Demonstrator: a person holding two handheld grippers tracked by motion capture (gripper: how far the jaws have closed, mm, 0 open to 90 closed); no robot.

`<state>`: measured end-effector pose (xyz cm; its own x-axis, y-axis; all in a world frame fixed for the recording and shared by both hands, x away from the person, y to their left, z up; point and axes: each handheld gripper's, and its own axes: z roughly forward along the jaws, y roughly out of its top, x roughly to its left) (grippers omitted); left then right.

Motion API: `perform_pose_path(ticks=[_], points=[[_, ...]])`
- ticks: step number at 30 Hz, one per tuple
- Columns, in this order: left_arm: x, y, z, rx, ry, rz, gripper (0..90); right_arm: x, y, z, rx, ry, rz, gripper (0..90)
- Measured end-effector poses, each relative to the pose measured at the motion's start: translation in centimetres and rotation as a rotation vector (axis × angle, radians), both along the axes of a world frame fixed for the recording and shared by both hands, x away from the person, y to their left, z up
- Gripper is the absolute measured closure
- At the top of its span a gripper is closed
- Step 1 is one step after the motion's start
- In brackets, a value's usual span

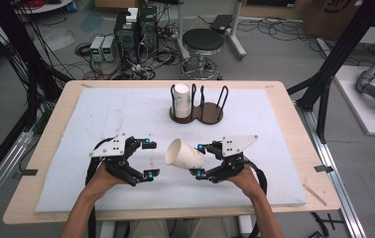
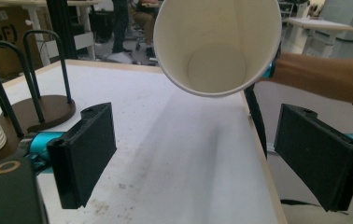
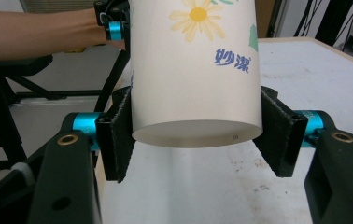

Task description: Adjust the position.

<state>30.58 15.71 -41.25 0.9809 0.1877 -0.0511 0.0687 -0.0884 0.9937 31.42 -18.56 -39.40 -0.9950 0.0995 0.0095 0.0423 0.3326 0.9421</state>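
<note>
Here, in the high view, a white mat (image 1: 126,114) covers a wooden table (image 1: 41,144), and at its far middle a dark two-ring rack (image 1: 198,113) with black wire loops holds a stack of white cups (image 1: 181,99) in its left ring. The right gripper (image 1: 199,160) holds a paper cup (image 1: 183,154) on its side above the mat, mouth turned toward the left gripper (image 1: 148,157), whose jaws stand wide apart just beside that mouth. In the left gripper view, the two black jaws are spread with nothing between them, and the cup's open mouth (image 2: 217,46) hangs above and beyond them, its white inside and round bottom visible; the rack base (image 2: 44,109) sits at the left. In the right gripper view, both jaws press against the sides of the cup (image 3: 195,74) near its base, clamped on it; the wall shows a yellow daisy and blue characters.
</note>
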Motion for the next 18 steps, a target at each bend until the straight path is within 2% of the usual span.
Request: perform_pose_path(ticks=[5, 11, 18], points=[[0.1, -1.1, 0.1, -0.03, -0.002, -0.02, 12.7, 0.0, 0.1, -0.1, 0.007, 0.004, 0.013, 37.0], [0.4, -3.3, 0.7, -0.045, -0.012, -0.061, 12.5, 0.1, 0.1, -0.1, 0.015, 0.004, 0.02, 37.1], [0.7, -5.5, 1.4, -0.042, -0.021, -0.105, 12.4, 0.1, 0.2, -0.1, 0.016, 0.006, 0.034, 37.1]])
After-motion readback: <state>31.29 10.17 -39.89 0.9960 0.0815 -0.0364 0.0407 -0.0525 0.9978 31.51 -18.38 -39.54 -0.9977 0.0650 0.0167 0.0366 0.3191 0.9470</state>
